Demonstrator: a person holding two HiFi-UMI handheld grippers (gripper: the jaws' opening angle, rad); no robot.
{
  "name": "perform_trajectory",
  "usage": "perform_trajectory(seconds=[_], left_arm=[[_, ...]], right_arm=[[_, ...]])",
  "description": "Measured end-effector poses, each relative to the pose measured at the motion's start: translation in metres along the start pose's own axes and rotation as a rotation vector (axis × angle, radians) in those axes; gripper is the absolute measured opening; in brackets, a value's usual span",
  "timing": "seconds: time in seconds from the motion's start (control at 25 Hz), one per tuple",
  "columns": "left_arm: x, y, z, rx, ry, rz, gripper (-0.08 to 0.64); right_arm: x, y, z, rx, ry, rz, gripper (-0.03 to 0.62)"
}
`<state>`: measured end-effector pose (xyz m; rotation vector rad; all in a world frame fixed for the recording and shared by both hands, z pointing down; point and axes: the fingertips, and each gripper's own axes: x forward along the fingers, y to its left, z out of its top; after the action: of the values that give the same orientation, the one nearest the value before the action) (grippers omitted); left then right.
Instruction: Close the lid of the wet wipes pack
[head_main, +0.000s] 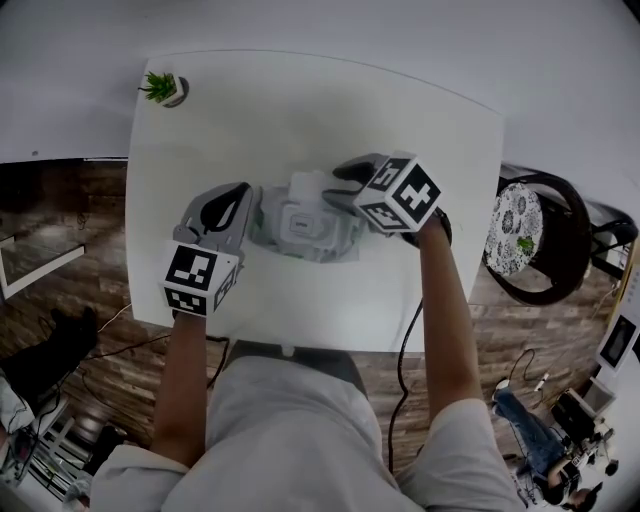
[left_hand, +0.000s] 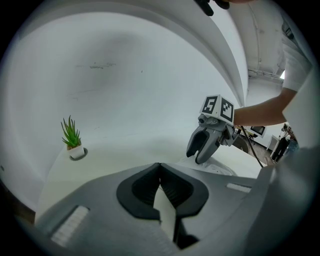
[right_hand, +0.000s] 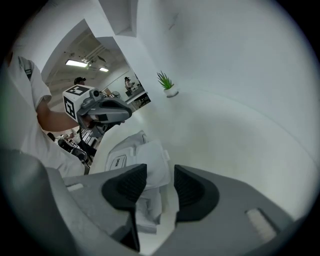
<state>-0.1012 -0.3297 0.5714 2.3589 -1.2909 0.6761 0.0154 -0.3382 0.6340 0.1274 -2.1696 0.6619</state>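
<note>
The white wet wipes pack (head_main: 305, 232) lies in the middle of the white table (head_main: 400, 120). My left gripper (head_main: 250, 215) is at its left end, shut on a thin white edge of the pack (left_hand: 166, 212) that shows between the pads. My right gripper (head_main: 345, 187) hovers over the pack's right part, pointing down at it. Its jaws stand open with a clear gap (right_hand: 160, 185). The white lid flap (right_hand: 150, 162) with its small tab lies just past the tips, untouched. Whether the lid is fully down I cannot tell.
A small potted plant (head_main: 165, 88) stands at the table's far left corner. A round chair (head_main: 540, 235) is off the table's right side. A dark cable (head_main: 405, 340) hangs at the near edge, by the person's legs.
</note>
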Motion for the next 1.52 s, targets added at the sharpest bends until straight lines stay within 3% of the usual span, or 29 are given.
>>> perform_trajectory(seconds=[0.44,0.76,1.12,1.52], left_arm=[[-0.001,-0.007,0.002,0.007,-0.004,-0.001,0.003],[-0.008,-0.005,0.006,0.006,-0.015,0.010,0.003],[-0.017,-0.011,0.011,0.015,-0.037,0.006,0.003],[-0.028,-0.023,0.012,0.029,-0.044,-0.003,0.003]], right_arm=[[0.000,0.004,-0.003,0.022,-0.005,0.032,0.156],[-0.017,0.011,0.011,-0.030,-0.026,-0.011,0.135],[-0.036,0.050,0.013,-0.102,-0.048,-0.017,0.135],[-0.016,0.102,-0.010,-0.108,-0.042,0.039,0.135]])
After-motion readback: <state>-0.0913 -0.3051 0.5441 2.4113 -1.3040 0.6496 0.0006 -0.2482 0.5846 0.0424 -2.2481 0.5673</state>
